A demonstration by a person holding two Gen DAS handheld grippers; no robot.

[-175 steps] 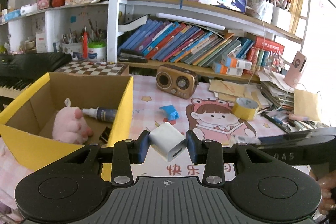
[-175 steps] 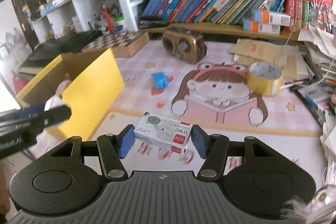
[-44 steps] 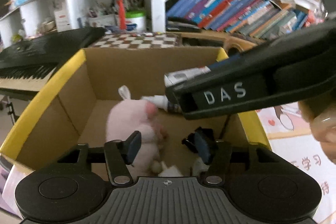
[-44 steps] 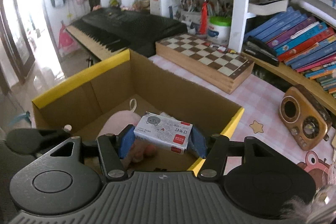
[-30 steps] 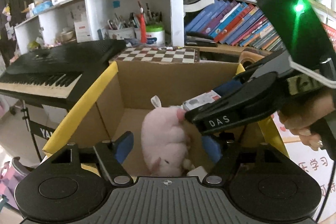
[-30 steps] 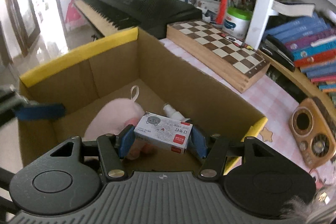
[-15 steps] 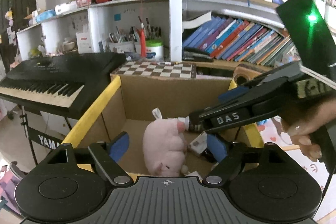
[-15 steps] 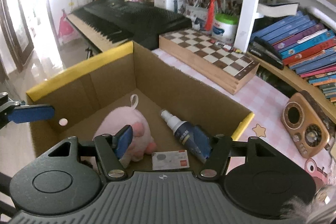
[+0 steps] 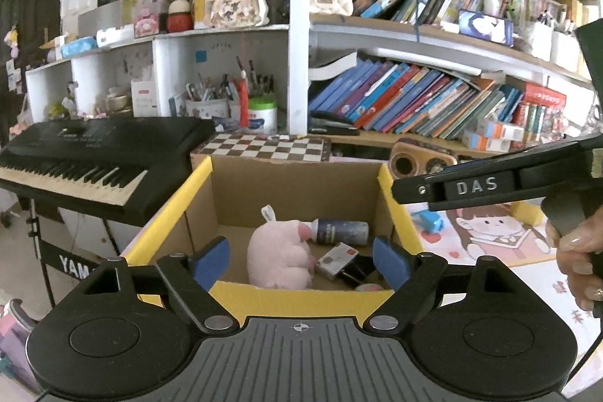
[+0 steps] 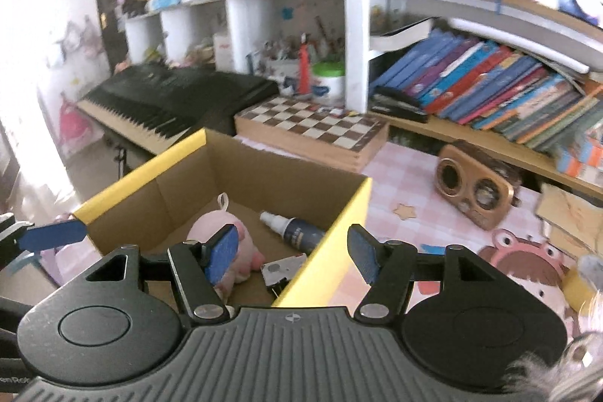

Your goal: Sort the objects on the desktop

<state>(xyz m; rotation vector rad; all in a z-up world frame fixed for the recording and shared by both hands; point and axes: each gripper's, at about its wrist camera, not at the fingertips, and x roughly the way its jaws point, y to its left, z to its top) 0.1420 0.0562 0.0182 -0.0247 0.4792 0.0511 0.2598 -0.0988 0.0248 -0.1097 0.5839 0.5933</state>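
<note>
A yellow-rimmed cardboard box (image 9: 301, 296) holds a pink plush toy (image 9: 280, 259), a dark spray bottle (image 9: 341, 231), a small white staple box (image 9: 335, 259) and a black item (image 9: 358, 274). My left gripper (image 9: 300, 262) hovers above the box's near rim; its jaws are opening, with nothing between them. My right gripper (image 10: 294, 253) is open and empty over the box's right wall (image 10: 331, 243). Below it lie the plush toy (image 10: 203, 226), the bottle (image 10: 297, 228) and the staple box (image 10: 282, 268). The right gripper's black finger (image 9: 478, 183) crosses the left wrist view.
A black keyboard (image 9: 94, 153) stands left of the box and a chessboard (image 9: 264, 145) behind it. A brown radio (image 10: 475, 191) and a small blue object (image 9: 429, 219) sit on the pink mat to the right. Book-filled shelves rise at the back.
The right gripper let go of the staple box, which now lies on the box floor. Both grippers have drawn back and up from the box. The left jaws stand wider.
</note>
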